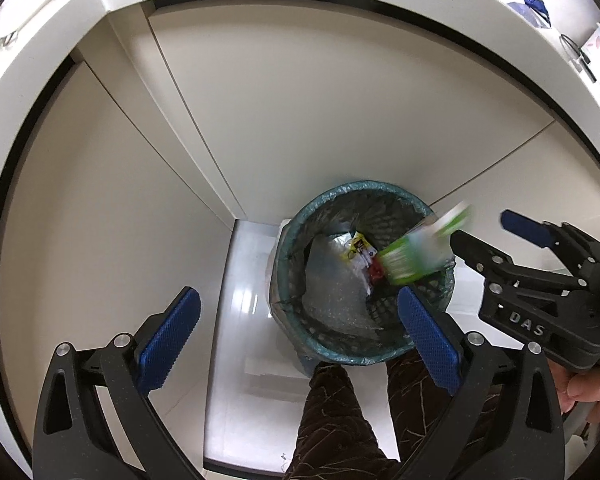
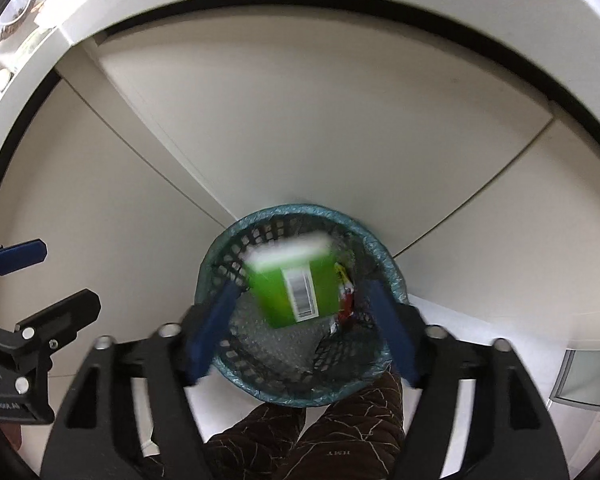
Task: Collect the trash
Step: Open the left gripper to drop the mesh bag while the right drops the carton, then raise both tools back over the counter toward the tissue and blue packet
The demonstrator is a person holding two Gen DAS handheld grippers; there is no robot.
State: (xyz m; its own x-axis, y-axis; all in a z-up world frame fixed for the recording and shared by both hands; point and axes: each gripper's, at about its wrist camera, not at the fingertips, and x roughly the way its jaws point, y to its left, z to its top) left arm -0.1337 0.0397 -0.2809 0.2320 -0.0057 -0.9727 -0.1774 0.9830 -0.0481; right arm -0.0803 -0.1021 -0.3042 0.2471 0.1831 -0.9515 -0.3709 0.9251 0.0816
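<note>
Cream cabinets back one lined bin (image 2: 380, 240); one green carton (image 2: 296, 288) (blurred) between the right hand-held gripper's (image 2: 304, 332) spread jaws.

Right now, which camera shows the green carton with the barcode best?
The right wrist view: the green carton sits mid-frame over the mesh bin, barcode facing the lens, loose between the open right gripper pads. The left wrist view shows it blurred, side-on, at the bin's far edge.
</note>
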